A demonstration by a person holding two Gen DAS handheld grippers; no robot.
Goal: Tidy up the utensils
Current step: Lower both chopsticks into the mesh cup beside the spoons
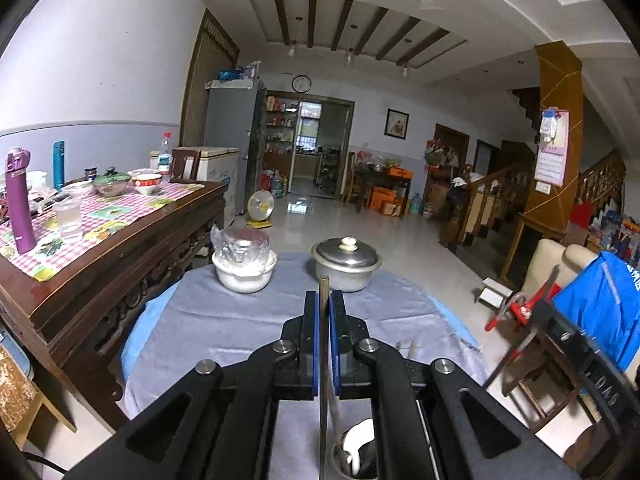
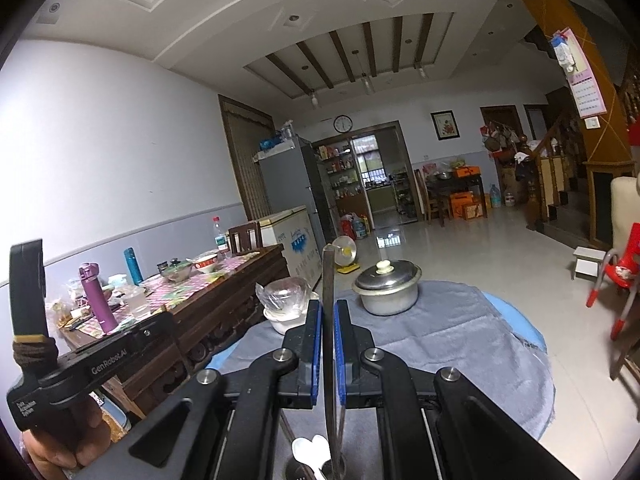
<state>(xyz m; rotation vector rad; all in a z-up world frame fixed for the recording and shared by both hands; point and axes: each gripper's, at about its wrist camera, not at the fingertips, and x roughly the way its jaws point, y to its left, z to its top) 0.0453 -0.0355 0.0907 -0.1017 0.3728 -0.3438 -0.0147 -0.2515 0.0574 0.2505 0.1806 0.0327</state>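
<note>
My left gripper [image 1: 323,300] is shut on a thin brown stick [image 1: 323,364], likely a chopstick, which stands upright between the blue pads. Below it a metal holder [image 1: 340,462] contains a white spoon [image 1: 358,440] and a metal handle. Two chopstick ends [image 1: 406,349] lie on the grey cloth to the right. My right gripper [image 2: 328,308] is shut on a flat metal utensil handle [image 2: 329,280], also upright. Under it white spoons [image 2: 310,450] sit in the holder [image 2: 294,472]. The left gripper's body [image 2: 108,364] and a hand [image 2: 60,450] show at the left of the right wrist view.
The round table with a grey cloth [image 1: 224,320] bears a lidded metal pot [image 1: 346,264] and a white bowl with plastic wrap [image 1: 244,268] at its far side. A wooden side table [image 1: 120,236] with bottles and bowls stands left. A red chair [image 2: 620,276] stands right.
</note>
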